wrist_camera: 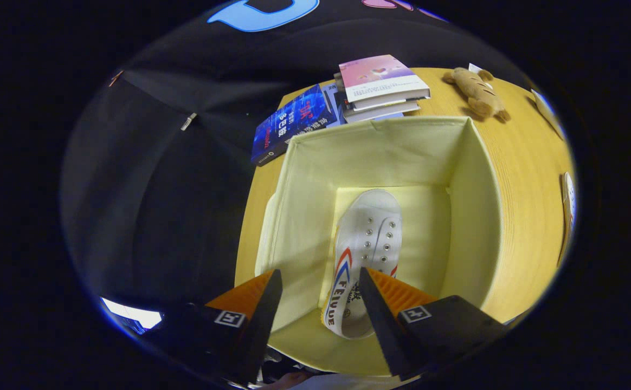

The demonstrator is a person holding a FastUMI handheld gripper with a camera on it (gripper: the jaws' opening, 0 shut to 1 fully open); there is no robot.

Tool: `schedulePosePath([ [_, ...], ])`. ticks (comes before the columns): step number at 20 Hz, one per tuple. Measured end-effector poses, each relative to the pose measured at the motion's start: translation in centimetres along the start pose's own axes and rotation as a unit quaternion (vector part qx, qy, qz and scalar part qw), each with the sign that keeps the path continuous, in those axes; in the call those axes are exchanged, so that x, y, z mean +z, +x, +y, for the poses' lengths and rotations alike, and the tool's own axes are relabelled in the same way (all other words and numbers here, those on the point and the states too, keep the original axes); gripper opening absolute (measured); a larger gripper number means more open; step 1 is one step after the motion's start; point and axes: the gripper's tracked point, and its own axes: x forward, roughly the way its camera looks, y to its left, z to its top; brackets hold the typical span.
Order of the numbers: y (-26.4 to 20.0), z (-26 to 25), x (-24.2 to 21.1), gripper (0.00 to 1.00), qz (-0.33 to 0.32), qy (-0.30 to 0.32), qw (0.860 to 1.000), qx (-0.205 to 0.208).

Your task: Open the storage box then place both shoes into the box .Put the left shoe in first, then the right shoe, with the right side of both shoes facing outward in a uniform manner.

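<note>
A pale yellow fabric storage box [472, 179] stands open on the wooden table [527, 179], and I look down into it from above. One white canvas shoe [367, 238] with red and blue stripes lies on the box floor, toe pointing away from me, its heel end between and below my fingers. My gripper [320, 295] hovers above the box's near rim, open, with nothing between its fingers. The right fingertip overlaps the shoe's heel part in view, but the shoe lies well below it.
Beyond the box's far wall lie a stack of books [383, 86] and a dark blue book [288, 127]. A brown plush toy [478, 92] rests on the table at the far right. The table's left edge runs close beside the box.
</note>
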Motion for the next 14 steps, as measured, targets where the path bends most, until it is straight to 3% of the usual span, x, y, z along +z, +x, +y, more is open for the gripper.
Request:
schedulePosePath([
  [2,-2.1,-0.5,1.1,0.98,-0.023,-0.009,1.000,0.005],
  [6,-7.7,-4.0,3.3,0.99,-0.083,-0.029,0.996,0.000],
  [14,-17.6,-15.6,5.8,0.99,-0.148,-0.072,0.985,-0.060],
])
